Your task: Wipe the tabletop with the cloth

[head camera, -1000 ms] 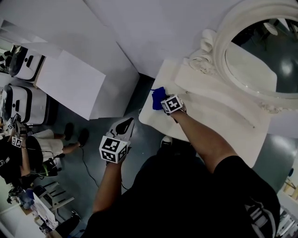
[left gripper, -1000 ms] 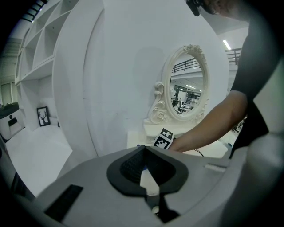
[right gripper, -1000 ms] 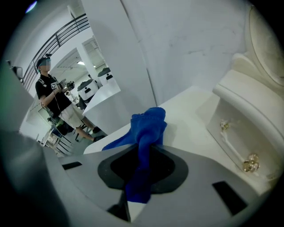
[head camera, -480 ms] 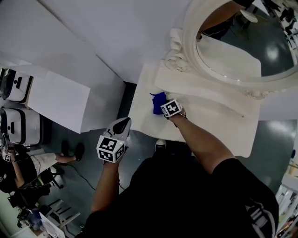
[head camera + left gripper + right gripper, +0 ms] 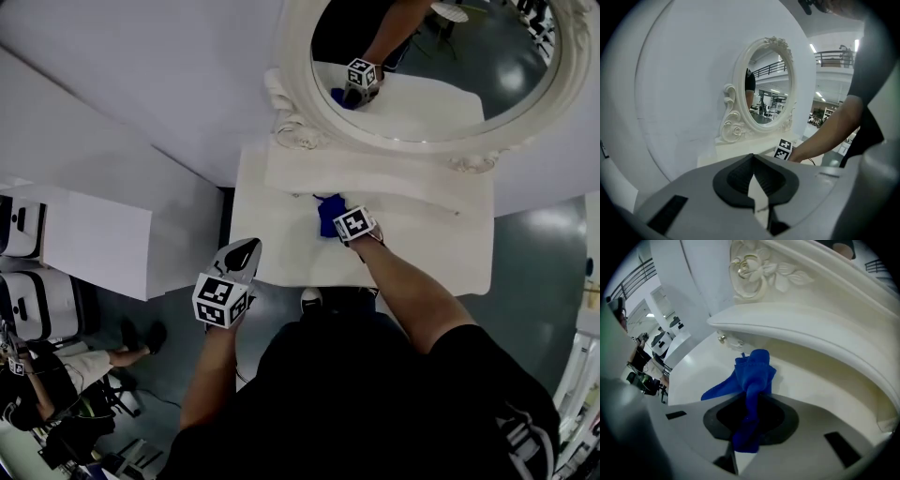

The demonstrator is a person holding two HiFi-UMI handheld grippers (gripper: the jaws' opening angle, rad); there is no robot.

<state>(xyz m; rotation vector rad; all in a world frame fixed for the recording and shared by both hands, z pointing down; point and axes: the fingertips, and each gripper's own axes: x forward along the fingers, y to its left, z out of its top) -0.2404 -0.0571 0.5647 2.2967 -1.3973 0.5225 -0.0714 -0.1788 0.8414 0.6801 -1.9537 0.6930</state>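
Where the right tongs [image 5: 337, 219] reach over the surface [image 5: 277, 236], they are pinching a blue cloth [image 5: 328, 213]. The cloth [image 5: 755, 375] is deep blue, with a soft, nappy weave. It is bunched into rumpled folds rather than spread flat. A narrow twist of it runs back between the dark pads of the right tongs [image 5: 747, 428] and hangs out the near side. The bulk of it sits on the surface just ahead of the tips, with one loose flap trailing to the left. It lies a little left of the middle of the surface, close to the foot of a raised ledge [image 5: 403, 180] along the far side.

The surface is a smooth cream-white slab with rounded corners and a slight sheen. The ledge [image 5: 812, 336] has a rounded, overhanging lip. Above it stands an oval mirror [image 5: 292, 89] in a thick white frame carved with scrolls and a rose [image 5: 749, 267]. The glass reflects the marker cube and the blue cloth.

The left tongs [image 5: 246, 255] hang off the near left edge of the surface, over the grey floor [image 5: 187, 314]. Their grey shells and ribbed dark pads [image 5: 740, 177] are pressed together at the tips with nothing between them, and they face the mirror [image 5: 766, 91].
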